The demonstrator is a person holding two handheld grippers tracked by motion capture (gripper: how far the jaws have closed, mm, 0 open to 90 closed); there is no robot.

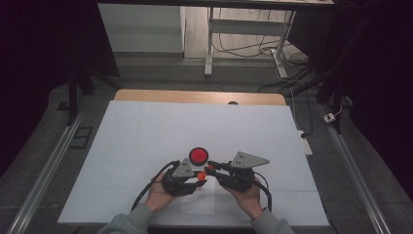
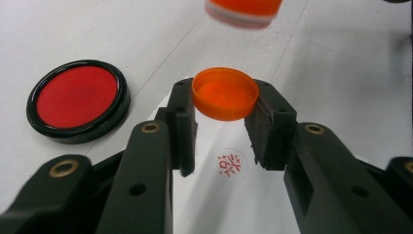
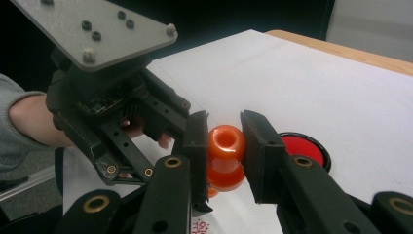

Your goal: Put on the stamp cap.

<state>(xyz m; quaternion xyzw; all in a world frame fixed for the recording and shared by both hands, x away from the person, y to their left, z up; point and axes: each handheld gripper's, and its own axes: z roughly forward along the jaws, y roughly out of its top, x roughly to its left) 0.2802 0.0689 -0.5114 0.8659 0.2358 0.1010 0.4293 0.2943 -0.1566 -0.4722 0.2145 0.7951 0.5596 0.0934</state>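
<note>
High view, lower centre of frame: 2 hands meet over the white counter (image 1: 146, 131), left gripper (image 1: 198, 176) and right gripper (image 1: 210, 169) tip to tip, small orange parts between them, too small there to sort out. Round ink pad (image 1: 198, 155) lies just above the gripper tips, black rim, red inside.

Left gripper view gives the detail: left gripper (image 2: 221, 105) is closed partway on an orange cap (image 2: 224, 93), 1 pad on each side of its wall, open side up, nothing inside it. Cap sits centre frame, held clear of the counter (image 2: 341, 68). Ink pad (image 2: 78, 101) at left of frame, flat on the counter, lid off, red surface exposed. A red stamped mark (image 2: 230, 165) shows on the white sheet below the cap, between the jaws. Blurred orange stamp (image 2: 243, 10) at top edge of frame.

Right gripper view: right gripper (image 3: 225, 141) is clamped on the orange stamp (image 3: 226, 156), centre frame, both pads pressed to its waisted body. Round hollow at its near end. Left gripper (image 3: 192, 129) just left of it, under a grey plate. Ink pad (image 3: 304, 146) partly hidden behind the right jaw. Part of a red mark (image 3: 200, 227) at bottom edge.
</note>
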